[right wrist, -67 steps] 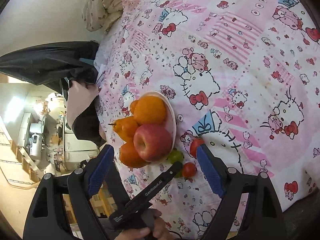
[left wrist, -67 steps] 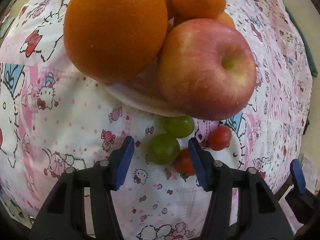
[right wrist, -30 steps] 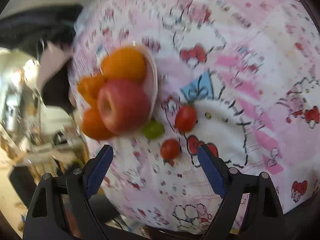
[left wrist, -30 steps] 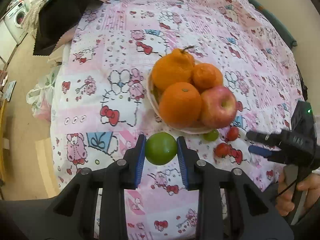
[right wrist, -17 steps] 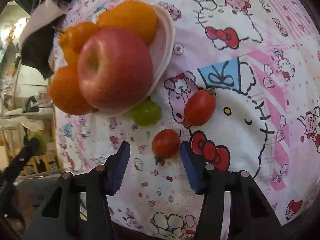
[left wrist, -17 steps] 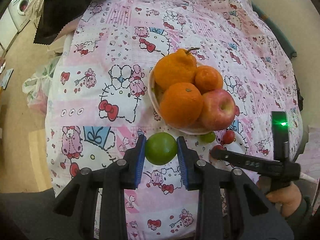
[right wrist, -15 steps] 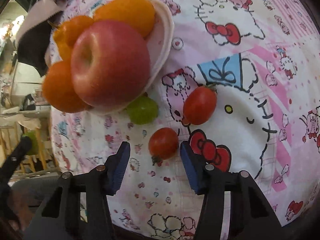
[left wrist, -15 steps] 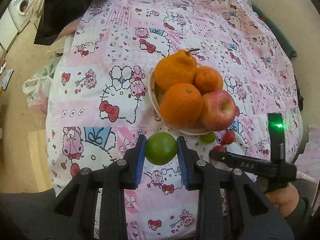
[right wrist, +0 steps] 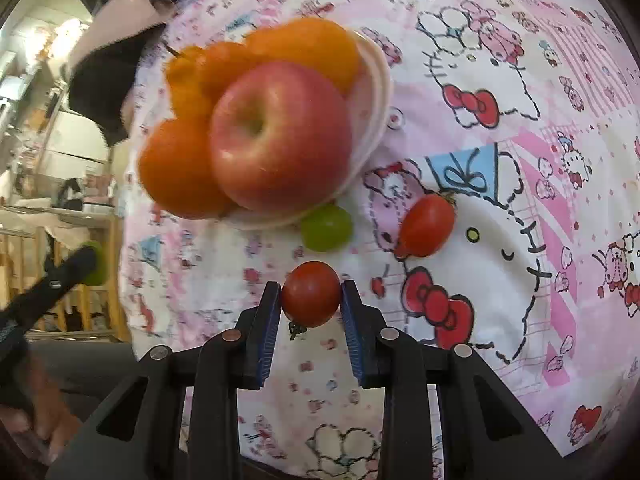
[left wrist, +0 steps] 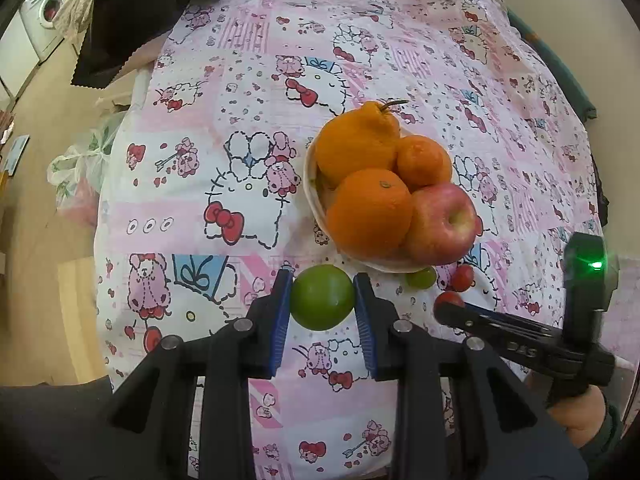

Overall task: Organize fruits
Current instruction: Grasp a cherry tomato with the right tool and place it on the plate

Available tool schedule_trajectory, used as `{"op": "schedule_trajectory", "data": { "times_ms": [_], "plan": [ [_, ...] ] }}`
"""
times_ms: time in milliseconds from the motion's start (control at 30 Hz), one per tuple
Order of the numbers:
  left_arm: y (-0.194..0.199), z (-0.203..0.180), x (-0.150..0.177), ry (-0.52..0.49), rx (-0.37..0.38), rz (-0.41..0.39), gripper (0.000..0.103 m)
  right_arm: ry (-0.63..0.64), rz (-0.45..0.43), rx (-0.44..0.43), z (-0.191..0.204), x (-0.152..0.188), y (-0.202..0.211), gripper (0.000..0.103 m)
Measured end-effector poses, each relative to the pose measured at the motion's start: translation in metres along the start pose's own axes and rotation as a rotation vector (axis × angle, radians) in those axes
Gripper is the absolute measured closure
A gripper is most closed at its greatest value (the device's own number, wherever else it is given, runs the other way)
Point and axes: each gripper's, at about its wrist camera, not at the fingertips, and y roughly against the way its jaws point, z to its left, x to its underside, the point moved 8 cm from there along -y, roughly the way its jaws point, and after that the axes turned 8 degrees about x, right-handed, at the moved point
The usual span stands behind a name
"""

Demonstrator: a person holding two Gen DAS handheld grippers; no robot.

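My left gripper (left wrist: 322, 298) is shut on a green grape (left wrist: 322, 297) and holds it above the cloth, in front of the white plate (left wrist: 310, 184). The plate holds several oranges (left wrist: 370, 213) and a red apple (left wrist: 440, 224). My right gripper (right wrist: 311, 300) is shut on a small red tomato (right wrist: 311, 299) near the plate (right wrist: 374, 112). It shows in the left wrist view (left wrist: 450, 307) at the lower right. A second green grape (right wrist: 326, 227) and a second tomato (right wrist: 427, 226) lie on the cloth beside the plate.
The pink cartoon-print cloth (left wrist: 248, 128) covers the table. A black cloth (left wrist: 132, 20) hangs over the far left corner. A plastic bag (left wrist: 76, 168) lies on the floor to the left. The table edge runs close below both grippers.
My right gripper has closed on the small tomato. My left gripper still holds the green grape in the same place.
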Motion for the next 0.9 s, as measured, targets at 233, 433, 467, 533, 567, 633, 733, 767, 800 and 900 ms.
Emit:
{"op": "schedule_trajectory", "data": {
  "times_ms": [233, 433, 467, 533, 567, 633, 733, 767, 800, 900],
  "plan": [
    [0.004, 0.004, -0.005, 0.036, 0.011, -0.015, 0.076, 0.070, -0.185, -0.118, 0.036, -0.024, 0.058, 0.071],
    [0.003, 0.003, -0.008, 0.024, 0.005, -0.021, 0.076, 0.118, -0.237, -0.103, 0.056, -0.060, 0.062, 0.071],
    [0.004, 0.004, -0.008, 0.027, 0.005, -0.023, 0.076, 0.130, -0.238, -0.095, 0.060, -0.065, 0.059, 0.071],
    [0.004, 0.007, -0.010, 0.036, 0.002, -0.026, 0.076, 0.155, -0.236, -0.073, 0.064, -0.071, 0.053, 0.071],
    [0.004, 0.009, -0.010, 0.044, 0.001, -0.027, 0.076, 0.161, -0.232, -0.071, 0.064, -0.073, 0.048, 0.071],
    [0.004, 0.009, -0.012, 0.053, 0.005, -0.026, 0.076, 0.161, -0.221, -0.073, 0.067, -0.079, 0.039, 0.071],
    [0.002, 0.008, -0.014, 0.046, 0.004, -0.028, 0.076, 0.154, -0.211, -0.076, 0.069, -0.085, 0.030, 0.071],
    [0.001, 0.007, -0.015, 0.041, 0.001, -0.029, 0.076, 0.149, -0.203, -0.085, 0.070, -0.087, 0.027, 0.071],
    [0.000, 0.006, -0.016, 0.035, -0.002, -0.030, 0.076, 0.144, -0.188, -0.093, 0.070, -0.087, 0.023, 0.071],
    [-0.003, 0.006, -0.017, 0.031, -0.005, -0.024, 0.076, 0.135, -0.179, -0.078, 0.069, -0.090, 0.016, 0.071]
  ]
}}
